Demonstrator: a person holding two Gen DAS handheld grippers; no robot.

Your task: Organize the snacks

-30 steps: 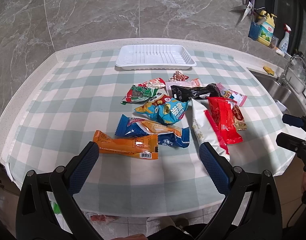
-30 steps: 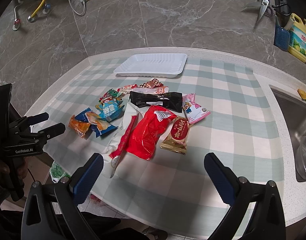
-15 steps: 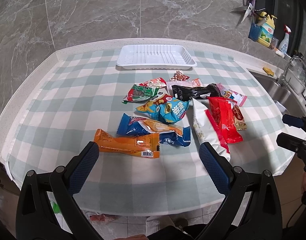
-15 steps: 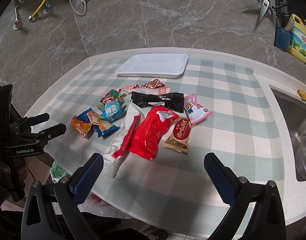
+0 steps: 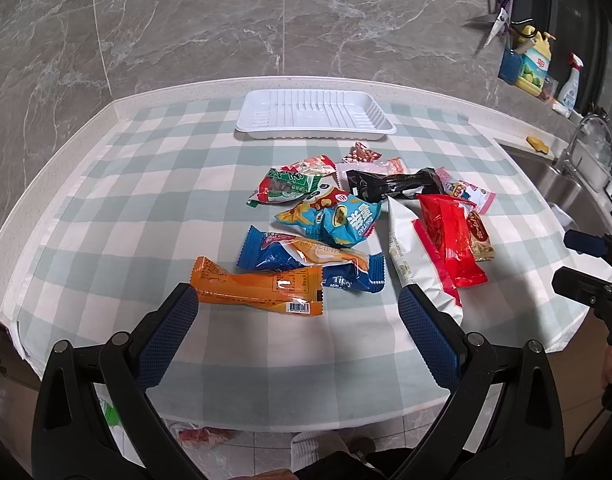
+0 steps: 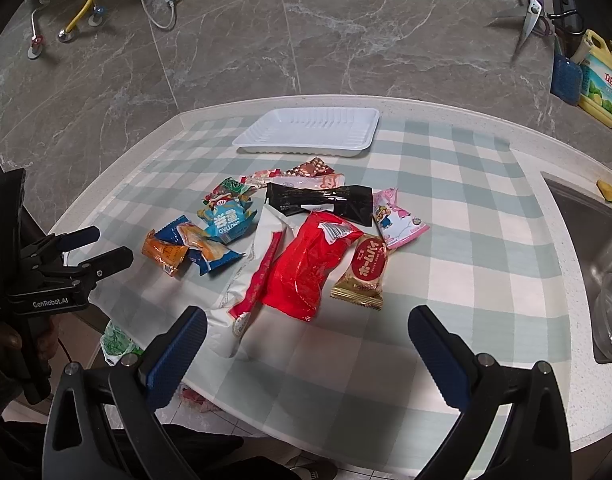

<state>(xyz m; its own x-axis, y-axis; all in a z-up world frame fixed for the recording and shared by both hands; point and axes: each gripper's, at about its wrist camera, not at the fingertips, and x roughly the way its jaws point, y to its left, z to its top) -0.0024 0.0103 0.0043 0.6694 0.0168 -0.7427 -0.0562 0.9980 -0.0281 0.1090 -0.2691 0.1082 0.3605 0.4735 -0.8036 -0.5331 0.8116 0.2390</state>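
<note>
Several snack packets lie in a loose pile mid-table on a green checked cloth (image 5: 118, 208). Nearest my left gripper (image 5: 298, 300) is an orange packet (image 5: 258, 286), then a blue packet (image 5: 306, 260). A red packet (image 6: 313, 264), a gold-and-red biscuit packet (image 6: 363, 274) and a white packet (image 6: 246, 280) lie just ahead of my right gripper (image 6: 306, 320). A black packet (image 6: 321, 200) lies behind them. An empty white tray (image 5: 313, 116) stands at the far edge. Both grippers are open, empty, above the table's near edge.
A sink (image 6: 597, 248) with a tap (image 5: 585, 144) is set in the counter at the right. Bottles (image 5: 535, 66) and scissors (image 5: 499, 26) are at the back right wall. A marble wall runs behind the table.
Both grippers have crept slightly forward toward the pile. The packets and tray have not moved.
</note>
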